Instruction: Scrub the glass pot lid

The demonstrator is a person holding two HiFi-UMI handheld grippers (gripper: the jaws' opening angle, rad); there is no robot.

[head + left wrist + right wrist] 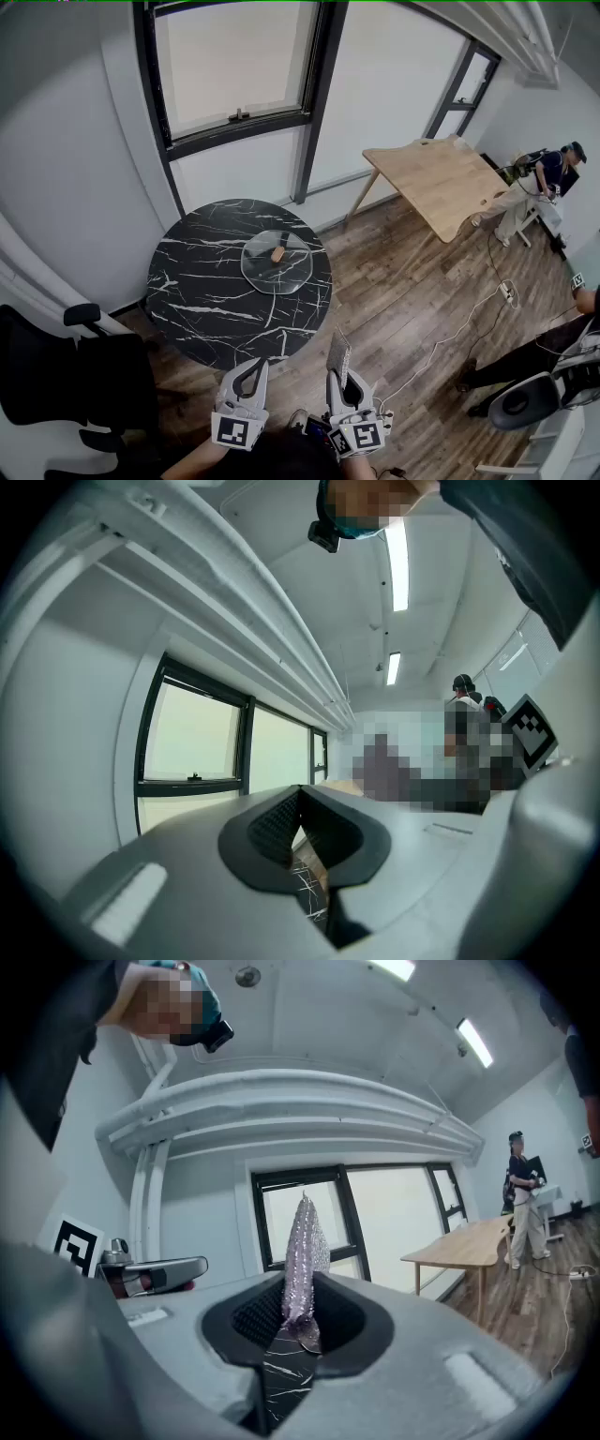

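Glass lid [265,273] on marble table [200,292]

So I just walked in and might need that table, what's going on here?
A person holds a tool in each hand. The right tool is clamped on a glittery scrubber; the left tool is shut and empty. The glass lid lies on the round black table ahead, with both tools short of it.

Your glass pot lid [277,265] lies flat, wooden knob [278,254] up, toward the right edge of the marble table [197,291]; your glittery scrubber [305,1251] stands upright, pinched in the right gripper [298,1321]
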